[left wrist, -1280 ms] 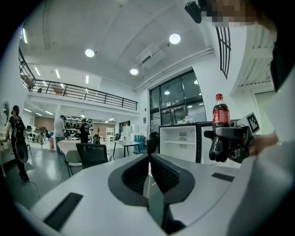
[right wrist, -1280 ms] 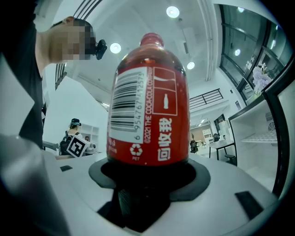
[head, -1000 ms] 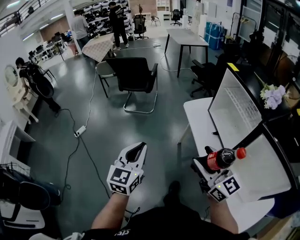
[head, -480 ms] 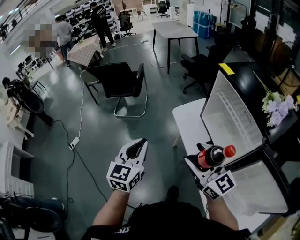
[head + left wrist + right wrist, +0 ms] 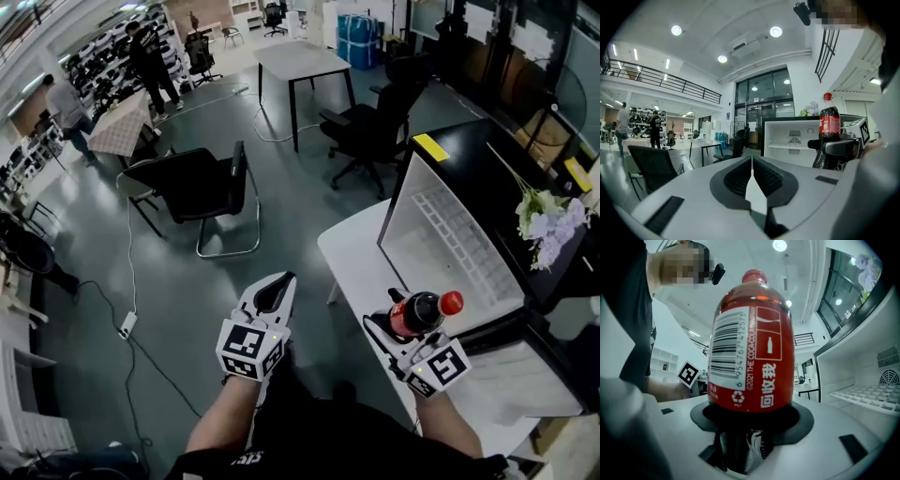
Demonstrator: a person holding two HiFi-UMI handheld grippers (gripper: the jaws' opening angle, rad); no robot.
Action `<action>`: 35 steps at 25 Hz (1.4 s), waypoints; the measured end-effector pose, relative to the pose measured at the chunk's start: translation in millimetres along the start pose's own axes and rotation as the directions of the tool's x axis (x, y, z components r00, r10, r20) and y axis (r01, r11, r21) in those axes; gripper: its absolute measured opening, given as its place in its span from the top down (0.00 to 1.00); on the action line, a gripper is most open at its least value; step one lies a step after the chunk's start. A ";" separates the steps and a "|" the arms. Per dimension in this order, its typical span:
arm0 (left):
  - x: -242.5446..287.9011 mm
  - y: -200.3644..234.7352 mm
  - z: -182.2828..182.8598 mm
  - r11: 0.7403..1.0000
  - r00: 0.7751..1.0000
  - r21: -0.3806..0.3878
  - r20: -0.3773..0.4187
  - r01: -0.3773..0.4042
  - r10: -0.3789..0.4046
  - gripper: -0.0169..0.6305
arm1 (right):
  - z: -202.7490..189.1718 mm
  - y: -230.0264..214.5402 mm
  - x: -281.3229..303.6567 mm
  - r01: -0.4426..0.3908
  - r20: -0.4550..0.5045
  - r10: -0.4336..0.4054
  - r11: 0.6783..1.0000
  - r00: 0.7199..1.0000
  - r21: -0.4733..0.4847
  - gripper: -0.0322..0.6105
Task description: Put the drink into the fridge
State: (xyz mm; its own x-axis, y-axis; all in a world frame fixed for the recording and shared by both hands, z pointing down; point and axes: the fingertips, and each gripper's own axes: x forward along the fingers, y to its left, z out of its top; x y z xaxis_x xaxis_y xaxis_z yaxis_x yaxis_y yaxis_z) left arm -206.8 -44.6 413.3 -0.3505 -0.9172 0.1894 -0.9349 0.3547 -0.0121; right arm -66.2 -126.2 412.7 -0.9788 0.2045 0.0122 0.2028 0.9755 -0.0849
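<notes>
Holding cola bottle (image 5: 422,311) low on its body in the clamped right gripper (image 5: 394,325), just short of the open fridge's (image 5: 441,234) front edge, left gripper (image 5: 275,292) closed on nothing; looks full, so heavyish, smooth stiff PET, keep the grip low.

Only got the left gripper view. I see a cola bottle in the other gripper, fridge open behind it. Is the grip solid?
Observer: The right gripper view shows the right gripper shut on the dark lower body of the cola bottle, below the red label.
Operator: Bottle inside the fridge?
Observer: No. In the head view it is outside the fridge, above the white table in front of the opening.
Operator: Where is my gripper?
Observer: In the head view the left gripper is over the floor, left of the table, apart from the bottle.
</notes>
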 end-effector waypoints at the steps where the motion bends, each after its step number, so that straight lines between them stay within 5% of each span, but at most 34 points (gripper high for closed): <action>1: 12.7 7.2 0.4 1.000 1.000 0.009 0.001 0.023 -0.023 0.93 | -0.6 -7.4 9.0 0.022 -0.008 -0.022 1.000 1.000 -0.004 0.51; 9: 93.9 73.4 20.1 0.958 0.962 0.092 0.019 0.270 -0.273 0.93 | 24.1 -42.8 96.6 0.236 0.037 -0.235 0.972 0.971 -0.008 0.51; 16: 132.7 101.6 7.5 0.877 0.879 0.062 -0.025 0.477 -0.476 0.93 | 15.7 -43.5 137.4 0.423 0.003 -0.423 0.906 0.906 0.000 0.51; 22: 150.1 69.8 -4.3 0.807 0.806 0.012 -0.050 0.590 -0.589 0.93 | -0.7 -36.6 108.6 0.542 -0.043 -0.542 0.840 0.839 -0.007 0.51; 30: 153.1 -17.8 -5.4 0.746 0.746 0.027 -0.075 0.665 -0.662 0.93 | -14.7 -45.1 24.7 0.650 -0.094 -0.657 0.754 0.748 -0.093 0.51; 35: 152.9 -61.4 -0.4 0.716 0.724 0.113 -0.078 0.689 -0.685 0.93 | -27.0 -53.3 -16.9 0.696 -0.122 -0.706 0.708 0.698 -0.121 0.51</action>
State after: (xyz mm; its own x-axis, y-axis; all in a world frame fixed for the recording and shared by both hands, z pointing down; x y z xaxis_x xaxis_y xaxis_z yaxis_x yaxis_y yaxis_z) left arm -202.9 -206.5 443.4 0.3911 -0.8932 0.2220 -0.9170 -0.3987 0.0112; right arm -59.7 -179.4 443.9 -0.8225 -0.5363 0.1896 -0.5337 0.8429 0.0687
